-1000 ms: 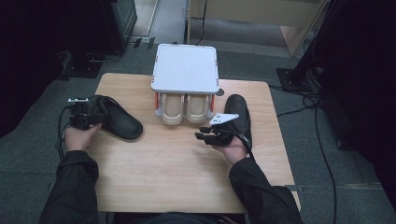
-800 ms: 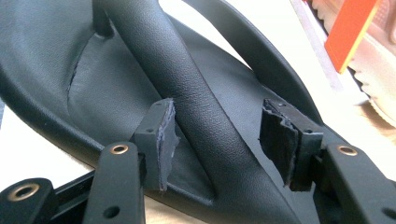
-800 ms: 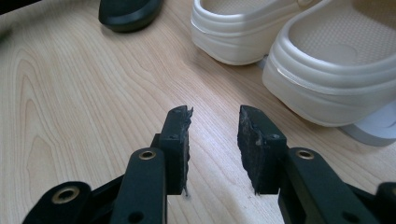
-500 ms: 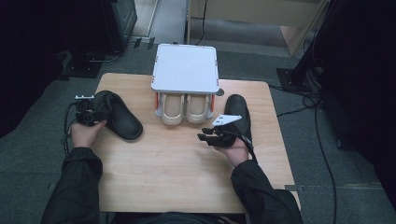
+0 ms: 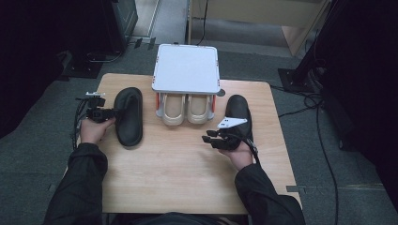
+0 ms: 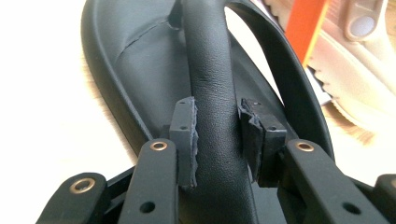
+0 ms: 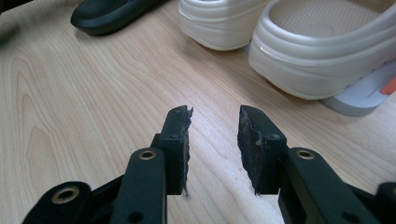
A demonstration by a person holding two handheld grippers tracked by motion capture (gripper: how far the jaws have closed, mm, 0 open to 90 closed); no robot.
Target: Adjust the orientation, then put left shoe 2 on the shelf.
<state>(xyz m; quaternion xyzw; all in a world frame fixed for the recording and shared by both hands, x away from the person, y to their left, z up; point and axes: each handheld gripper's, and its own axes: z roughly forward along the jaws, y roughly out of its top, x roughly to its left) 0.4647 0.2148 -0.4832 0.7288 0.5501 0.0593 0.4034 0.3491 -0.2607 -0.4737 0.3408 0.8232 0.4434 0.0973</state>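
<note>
A black slipper [image 5: 129, 116] lies lengthwise on the left of the wooden table [image 5: 187, 183]. My left gripper [image 5: 111, 113] reaches it from the left, and its jaws have just been closing. In the left gripper view the two pads of the left gripper [image 6: 217, 135] press on either side of the slipper's black strap [image 6: 212, 74]. A second black slipper [image 5: 238, 112] lies at the right. My right gripper [image 5: 209, 137] hovers just in front of it, open. Nothing but bare wood shows between the jaws of the right gripper [image 7: 214, 140].
A white rack [image 5: 187, 68] stands at the table's far middle, with two cream slippers [image 5: 173, 110] tucked under its top, toes toward me. They show close ahead as cream slippers [image 7: 322, 56] in the right gripper view. Cables [image 5: 324, 140] trail over the grey floor at the right.
The left black slipper has swung from lying slantwise to lengthwise and sits nearer the rack. My left hand moved with it, jaws closing on the strap. The right hand stayed put.
</note>
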